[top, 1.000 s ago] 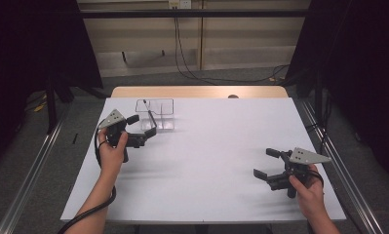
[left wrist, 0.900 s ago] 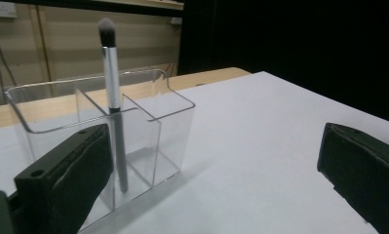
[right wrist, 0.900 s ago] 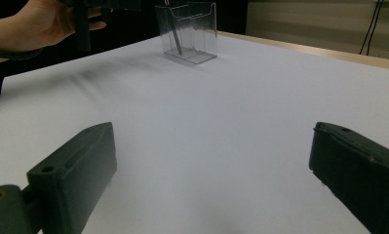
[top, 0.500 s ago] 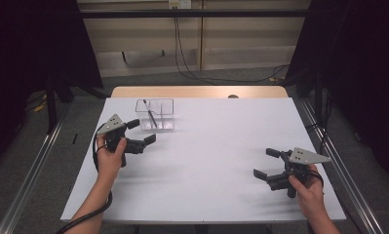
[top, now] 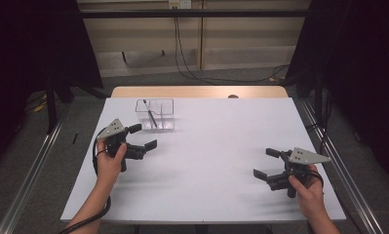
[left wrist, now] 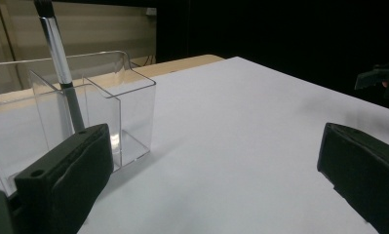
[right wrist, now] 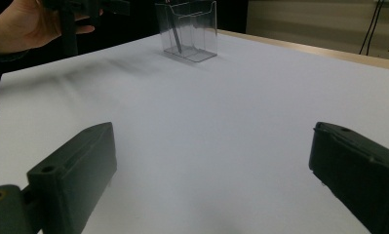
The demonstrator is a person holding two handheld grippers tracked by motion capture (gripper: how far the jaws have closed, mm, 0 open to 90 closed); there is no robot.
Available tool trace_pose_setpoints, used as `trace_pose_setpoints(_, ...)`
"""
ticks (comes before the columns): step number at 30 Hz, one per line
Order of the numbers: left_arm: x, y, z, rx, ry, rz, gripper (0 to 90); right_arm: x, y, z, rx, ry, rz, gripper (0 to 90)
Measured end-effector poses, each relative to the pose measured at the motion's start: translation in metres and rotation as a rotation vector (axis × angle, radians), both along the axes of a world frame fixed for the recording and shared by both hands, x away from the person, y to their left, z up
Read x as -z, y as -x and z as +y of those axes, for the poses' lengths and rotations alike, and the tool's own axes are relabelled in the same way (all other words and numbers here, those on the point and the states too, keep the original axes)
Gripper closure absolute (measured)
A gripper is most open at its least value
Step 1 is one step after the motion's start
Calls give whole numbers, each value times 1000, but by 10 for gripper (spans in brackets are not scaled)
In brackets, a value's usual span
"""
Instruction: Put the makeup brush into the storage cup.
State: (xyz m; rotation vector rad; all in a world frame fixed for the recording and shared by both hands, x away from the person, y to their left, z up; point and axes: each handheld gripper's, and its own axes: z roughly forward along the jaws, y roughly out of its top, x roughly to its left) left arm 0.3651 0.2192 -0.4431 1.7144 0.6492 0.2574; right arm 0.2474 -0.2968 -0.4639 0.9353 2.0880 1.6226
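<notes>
**White table, clear holder at the far left, both grippers empty**

Your white table (top: pixel 206 161) spans the scene, with a strip of bare wood along its far edge and dark curtains to either side. Cables hang down the pale wall behind it. The table's open middle has nothing between your two hands.

At the far left stands a clear plastic holder (top: pixel 156 114) with compartments. A pen (top: pixel 149 112) with a silver barrel leans tilted inside one of them; in the left gripper view it rises past the holder's rim.

Your left gripper (top: pixel 144 138) sits just in front of the holder, jaws spread wide, gripping nothing. Your right gripper (top: pixel 267 163) is well apart near the right edge, jaws likewise wide and empty.
</notes>
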Motion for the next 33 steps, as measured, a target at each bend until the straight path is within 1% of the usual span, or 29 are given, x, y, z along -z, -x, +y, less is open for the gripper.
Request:
trace_pose_setpoints(3,-1,3,0,10,-5,-1,0,0,0,0,1,-1,0,31)
trace_pose_setpoints(9,2,8,0,24,-13,16,0,0,0,0,0,0,1,31)
trace_pose_setpoints(10,2,8,0,29,-15,11,0,0,0,0,1,-1,0,31)
trace_pose_setpoints(16,3,13,2,43,-16,21,0,0,0,-1,3,0,-1,31)
trace_pose_setpoints(18,3,15,3,42,-25,19,0,0,0,0,2,2,0,31)
trace_pose_setpoints(20,2,16,4,42,-17,18,0,0,0,0,3,3,-2,31)
trace_pose_setpoints(22,1,18,6,40,-19,9,0,0,0,0,3,2,-2,31)
trace_pose_setpoints(24,0,19,8,40,-9,7,0,0,0,0,3,6,-2,31)
trace_pose_setpoints(33,1,28,16,29,-10,-1,0,-1,0,0,4,6,-5,31)
